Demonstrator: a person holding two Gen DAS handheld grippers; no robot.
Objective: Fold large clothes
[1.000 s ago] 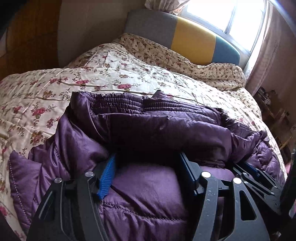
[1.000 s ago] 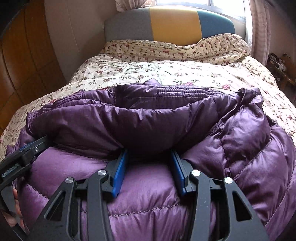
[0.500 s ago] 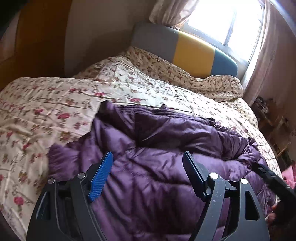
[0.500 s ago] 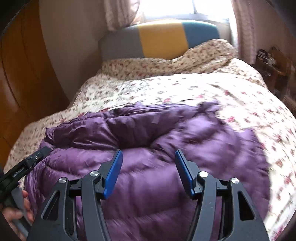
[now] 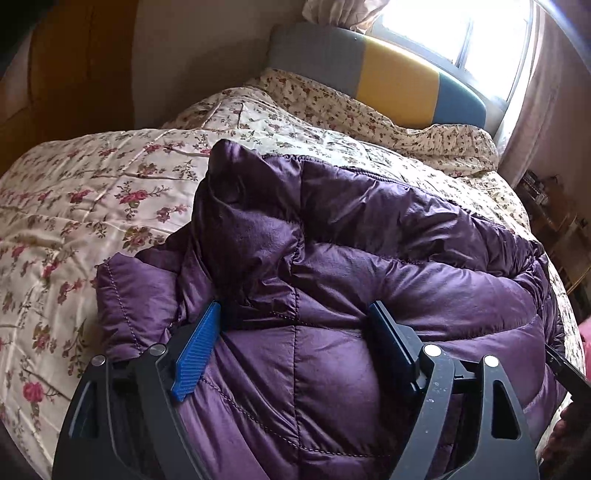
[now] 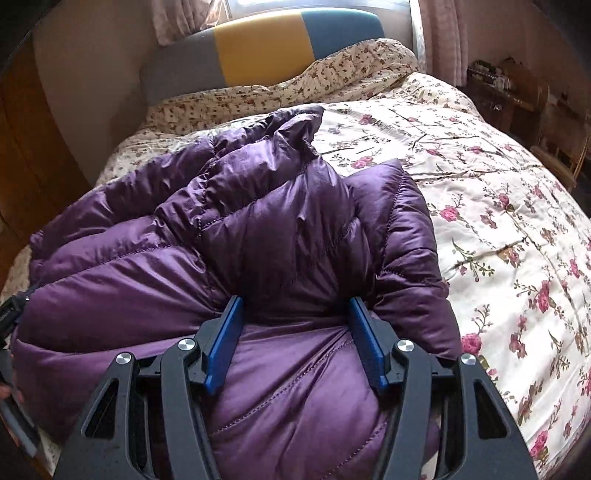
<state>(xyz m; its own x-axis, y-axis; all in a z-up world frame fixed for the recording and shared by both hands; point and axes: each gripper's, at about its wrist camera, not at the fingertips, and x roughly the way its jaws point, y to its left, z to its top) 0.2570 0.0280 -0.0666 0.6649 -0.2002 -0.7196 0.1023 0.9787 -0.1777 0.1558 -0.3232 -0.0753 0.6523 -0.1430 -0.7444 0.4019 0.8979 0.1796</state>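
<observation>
A large purple quilted down jacket (image 5: pixel 369 251) lies bunched and folded over on the floral bedspread (image 5: pixel 92 192); it also fills the right wrist view (image 6: pixel 258 229). My left gripper (image 5: pixel 295 314) is open, its jaws wide apart and pressed into the near bulge of the jacket. My right gripper (image 6: pixel 295 306) is open too, its jaws straddling a puffy fold of the jacket near its right end. The jacket's underside and sleeves are hidden in the folds.
The bed has a grey, yellow and blue headboard (image 6: pixel 258 48) under a bright window (image 5: pixel 461 33). A wooden wardrobe (image 5: pixel 66 74) stands on the left. Cluttered shelves (image 6: pixel 517 96) stand by the right side of the bed.
Both grippers lifted off the jacket half a second ago, then came back down onto it. The jacket's far half now lies folded nearer, its left and right ends bunched up higher.
</observation>
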